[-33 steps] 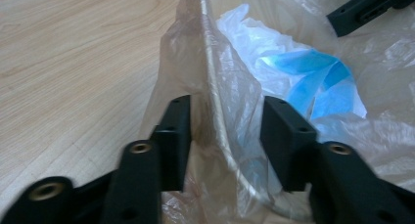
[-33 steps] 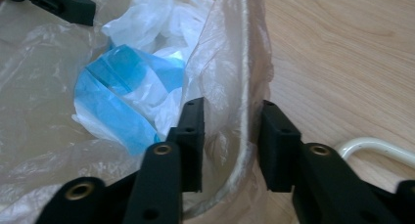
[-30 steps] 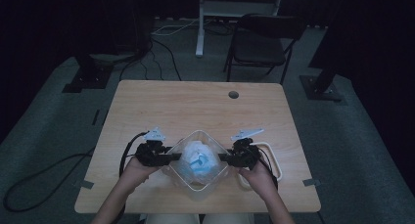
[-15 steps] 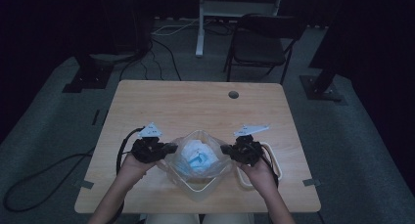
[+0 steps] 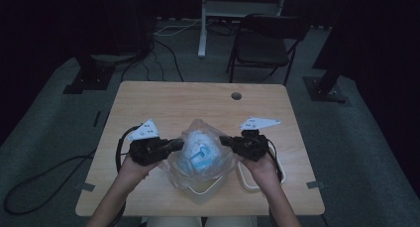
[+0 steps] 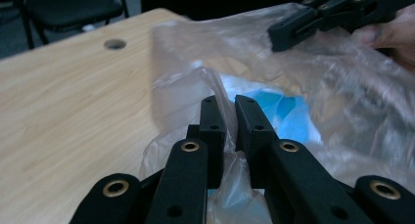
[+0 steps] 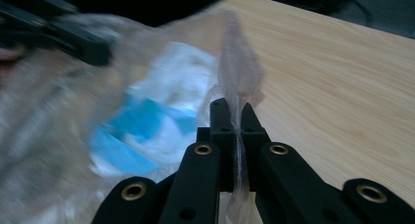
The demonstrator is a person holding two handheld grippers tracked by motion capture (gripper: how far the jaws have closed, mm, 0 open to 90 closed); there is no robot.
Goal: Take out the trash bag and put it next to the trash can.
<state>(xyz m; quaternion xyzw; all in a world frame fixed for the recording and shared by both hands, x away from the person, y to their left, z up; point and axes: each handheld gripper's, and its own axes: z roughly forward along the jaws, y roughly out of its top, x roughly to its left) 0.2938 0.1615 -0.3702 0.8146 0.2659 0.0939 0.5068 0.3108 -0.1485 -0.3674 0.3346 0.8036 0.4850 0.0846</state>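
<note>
Both jaws pinched on film: your left gripper (image 6: pixel 229 117) and right gripper (image 7: pixel 234 117) hold opposite edges of the plastic bag (image 5: pixel 200 152), lifted over the table (image 5: pixel 198 100). Pull further apart and the thin film may tear or slip, dropping the blue-white contents (image 5: pixel 198 155).

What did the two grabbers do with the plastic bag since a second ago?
The clear plastic bag was drawn a little toward the person, and the left gripper and right gripper came with it. Both stay shut on the bag's edges. The table is unchanged.

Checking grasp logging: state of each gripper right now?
Left gripper: shut on the clear plastic bag.
Right gripper: shut on the same bag's opposite edge.
</note>
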